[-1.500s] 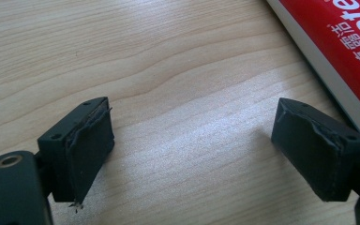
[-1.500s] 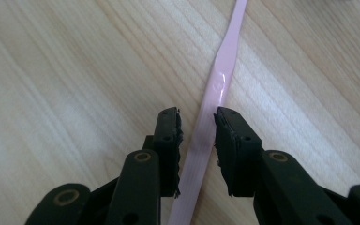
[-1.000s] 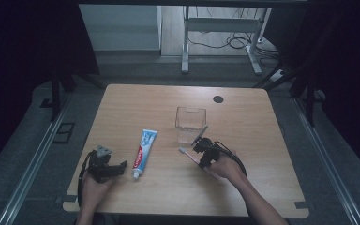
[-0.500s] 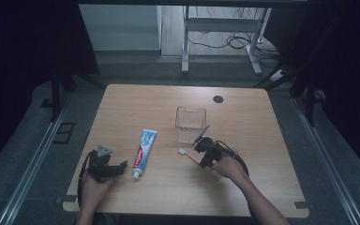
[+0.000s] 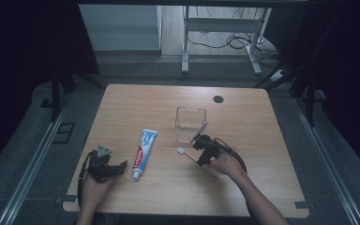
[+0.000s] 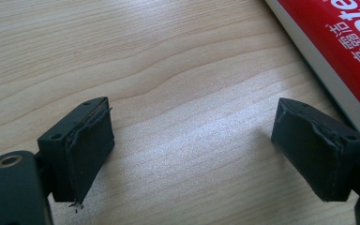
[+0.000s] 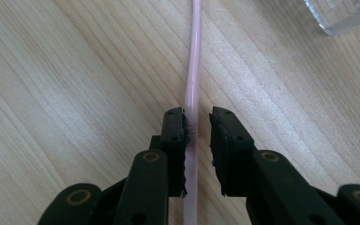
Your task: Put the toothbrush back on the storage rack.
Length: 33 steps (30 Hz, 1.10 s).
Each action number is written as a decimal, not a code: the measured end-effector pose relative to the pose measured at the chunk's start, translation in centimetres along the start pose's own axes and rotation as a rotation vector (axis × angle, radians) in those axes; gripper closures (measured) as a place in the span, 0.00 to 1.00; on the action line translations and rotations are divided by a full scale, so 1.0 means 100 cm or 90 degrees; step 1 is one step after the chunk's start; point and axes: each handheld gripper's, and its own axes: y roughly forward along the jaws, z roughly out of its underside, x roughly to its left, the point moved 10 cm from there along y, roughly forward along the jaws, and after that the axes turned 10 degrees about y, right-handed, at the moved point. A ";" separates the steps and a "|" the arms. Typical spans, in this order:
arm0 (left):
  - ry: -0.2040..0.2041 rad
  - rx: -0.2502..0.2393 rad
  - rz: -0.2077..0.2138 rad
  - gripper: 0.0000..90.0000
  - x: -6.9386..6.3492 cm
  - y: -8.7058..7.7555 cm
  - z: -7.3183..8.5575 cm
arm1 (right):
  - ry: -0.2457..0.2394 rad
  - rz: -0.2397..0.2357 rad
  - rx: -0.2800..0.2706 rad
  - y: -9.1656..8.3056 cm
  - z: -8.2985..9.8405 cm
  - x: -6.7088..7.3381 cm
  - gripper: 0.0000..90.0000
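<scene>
The right gripper point(image 7: 198, 123) straddles a pink toothbrush point(image 7: 193, 70) lying flat on the table point(image 5: 262, 187). Its jaws, just opening, leave a gap on one side. The handle runs straight ahead between them. The left gripper point(image 6: 194, 140) rests well apart, wide open.

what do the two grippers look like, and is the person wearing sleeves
Both grippers are black. The left gripper carries a grey three-cornered plate and a black cable looping behind it; its jaws end in blocky pads with frayed rubber facing. The right gripper has slimmer jaws with round rivets and a looping black cable. Forearms are bare; no sleeves visible.
</scene>
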 end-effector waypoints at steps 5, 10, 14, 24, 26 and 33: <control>0.000 0.000 -0.001 0.14 0.000 0.000 0.000 | -0.005 0.007 0.020 0.008 0.000 0.001 0.83; 0.002 0.000 0.001 0.14 0.000 0.000 0.000 | -0.011 0.021 0.037 0.010 -0.001 0.002 0.93; 0.002 0.000 0.001 0.14 0.000 0.000 0.000 | -0.013 0.024 0.033 0.010 -0.002 0.002 0.93; 0.001 -0.001 0.001 0.14 0.000 0.000 0.000 | -0.009 0.007 -0.005 -0.013 -0.002 0.000 0.93; 0.000 -0.001 0.002 0.14 0.000 0.000 0.000 | -0.012 0.005 -0.011 -0.017 -0.002 -0.001 0.93; 0.001 -0.001 0.001 0.14 0.000 0.000 0.000 | -0.004 -0.009 -0.038 -0.032 -0.001 0.000 0.93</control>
